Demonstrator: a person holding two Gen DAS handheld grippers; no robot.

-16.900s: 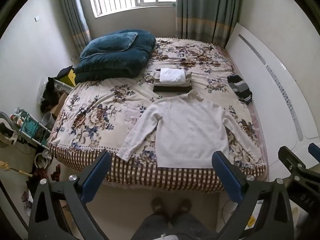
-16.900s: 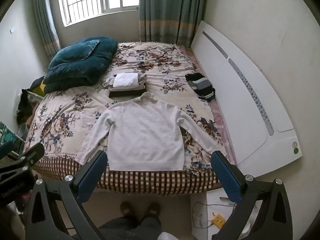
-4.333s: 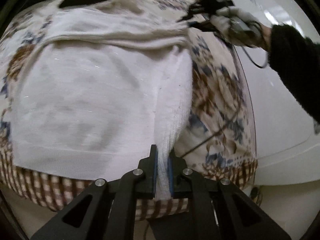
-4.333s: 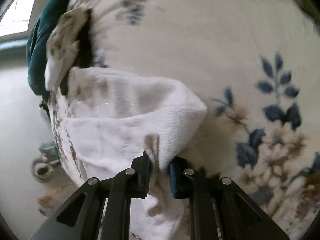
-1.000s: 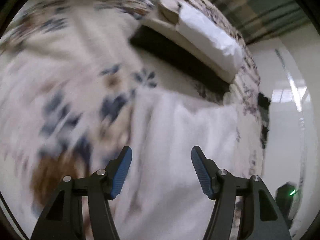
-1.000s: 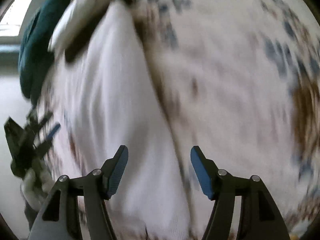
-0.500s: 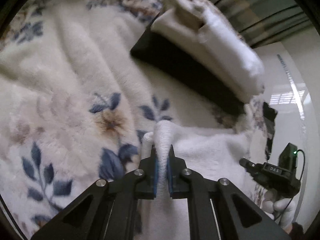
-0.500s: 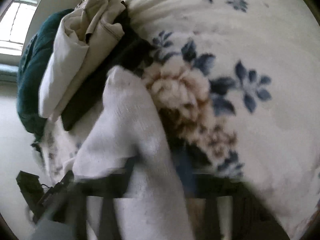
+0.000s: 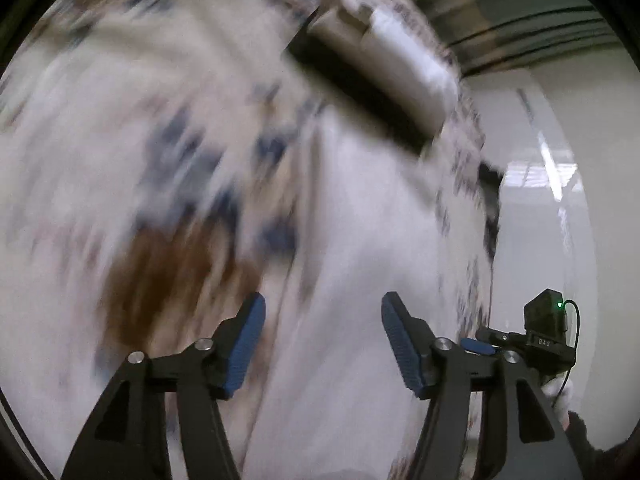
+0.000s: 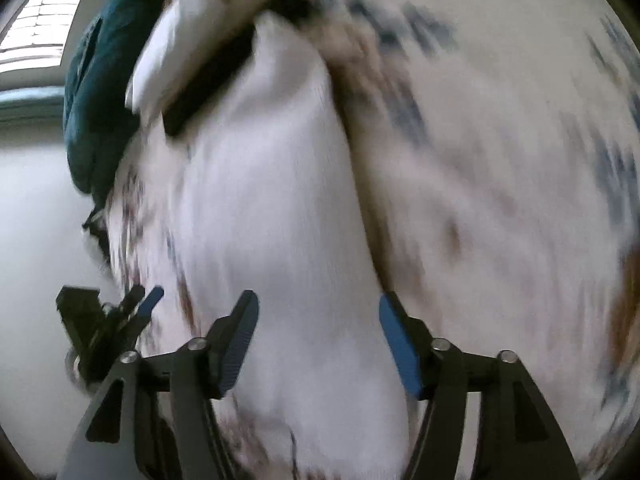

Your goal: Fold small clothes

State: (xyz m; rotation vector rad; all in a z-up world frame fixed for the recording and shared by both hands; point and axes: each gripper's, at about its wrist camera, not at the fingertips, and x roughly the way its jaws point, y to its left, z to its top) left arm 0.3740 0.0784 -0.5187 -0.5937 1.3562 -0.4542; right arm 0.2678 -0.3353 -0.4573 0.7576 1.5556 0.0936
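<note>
The white sweater [image 9: 360,280] lies as a long narrow strip on the floral bedspread [image 9: 100,140]; it also shows in the right wrist view [image 10: 272,220]. My left gripper [image 9: 322,346] is open and empty, low over the strip's left side. My right gripper [image 10: 318,344] is open and empty, low over its right side. Each gripper shows in the other's view: the right one [image 9: 480,346] and the left one [image 10: 148,300]. Both views are motion-blurred.
A stack of folded clothes [image 9: 384,68] lies just beyond the sweater's far end, also in the right wrist view [image 10: 192,40]. A teal duvet [image 10: 100,92] is heaped farther back. The white headboard panel [image 9: 552,200] runs along the bed's right side.
Half a second ago both grippers were shut on the sweater's far end. Both have now opened, let it go and drawn back along the strip.
</note>
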